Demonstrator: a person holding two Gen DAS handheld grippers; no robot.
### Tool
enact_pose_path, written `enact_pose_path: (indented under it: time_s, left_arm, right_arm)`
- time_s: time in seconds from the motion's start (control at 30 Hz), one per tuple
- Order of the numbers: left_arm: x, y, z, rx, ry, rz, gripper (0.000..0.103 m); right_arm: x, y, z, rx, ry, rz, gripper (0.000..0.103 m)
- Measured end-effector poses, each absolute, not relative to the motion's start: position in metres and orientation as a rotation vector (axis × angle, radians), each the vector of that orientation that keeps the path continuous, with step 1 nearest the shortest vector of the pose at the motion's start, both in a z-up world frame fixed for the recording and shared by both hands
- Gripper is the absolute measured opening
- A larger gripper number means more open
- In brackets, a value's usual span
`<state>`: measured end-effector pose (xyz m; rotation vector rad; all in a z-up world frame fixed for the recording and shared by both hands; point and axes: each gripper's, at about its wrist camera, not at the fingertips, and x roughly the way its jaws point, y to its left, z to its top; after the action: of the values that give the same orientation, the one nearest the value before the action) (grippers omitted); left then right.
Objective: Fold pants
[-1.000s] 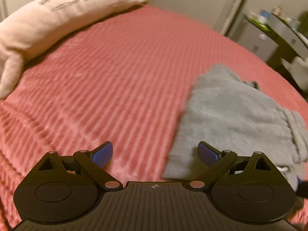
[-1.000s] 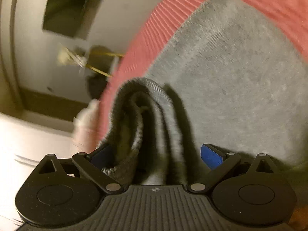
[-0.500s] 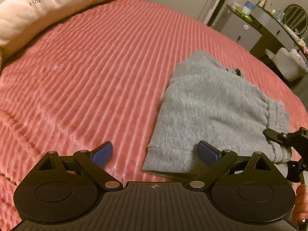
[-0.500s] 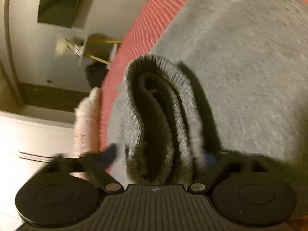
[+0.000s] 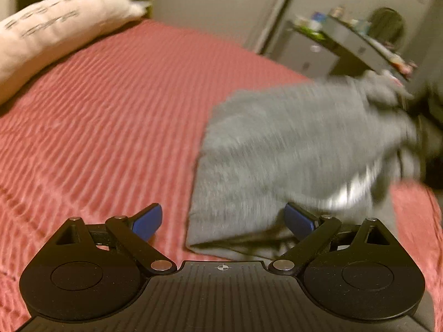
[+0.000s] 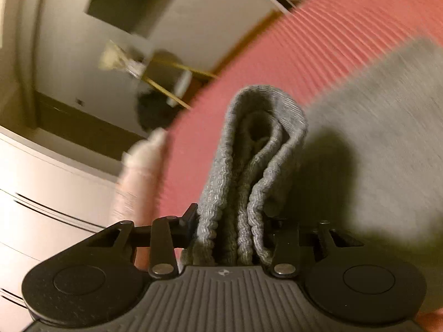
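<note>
The right gripper (image 6: 231, 229) is closing on the pants' (image 5: 277, 152) bunched waistband, while the open, empty left gripper (image 5: 223, 220) hovers nearer their near hem.

Two wrist fisheye views, both on my handheld units. Left wrist view: looks forward and down past my left gripper (image 5: 223, 220) across the red bed (image 5: 116, 116), pillow (image 5: 55, 27) at far left, a dresser (image 5: 346, 41) against the far wall; the grey pants (image 5: 290, 149) lie near, right of centre, blurred. Right wrist view: rolled to one side, so the bed runs diagonally and a wall fills the left; very near, the folded waistband (image 6: 257, 166) fills the space at my right gripper (image 6: 231, 229). Shared between views: the pants, bed cover and the pillow.
</note>
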<state>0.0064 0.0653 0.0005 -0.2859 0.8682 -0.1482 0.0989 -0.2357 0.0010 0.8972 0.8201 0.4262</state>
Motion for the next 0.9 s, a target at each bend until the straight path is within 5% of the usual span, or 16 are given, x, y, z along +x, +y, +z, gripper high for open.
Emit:
enact_pose_path:
  time_s: [0.23,0.47,0.57,0.7,0.77,0.9]
  left_arm:
    - [0.015,0.025,-0.009,-0.072,0.918,-0.065,0.091]
    - [0.013,0.035,-0.009,-0.239,0.841,-0.073,0.026]
    - [-0.001,0.024,0.003,-0.176,0.741,-0.076,0.027]
    - [0.002,0.013,-0.001,-0.112,0.81,-0.048,0.068]
    - [0.008,0.009,-0.006,-0.122,0.875,-0.075,0.067]
    - [0.02,-0.001,-0.02,-0.037,0.964,-0.09,0.071]
  right_arm:
    - [0.087,-0.238,0.058,0.975,0.675,0.55,0.039]
    - [0.056,-0.281,0.073,0.902,0.612,0.513,0.038]
    - [0.048,-0.315,0.057,0.929,0.612,0.449,0.038]
    - [0.034,-0.357,0.017,0.98,0.619,0.383,0.039]
    - [0.032,-0.369,-0.014,0.97,0.653,0.324,0.043]
    - [0.035,-0.386,-0.094,1.01,0.915,0.106,0.067]
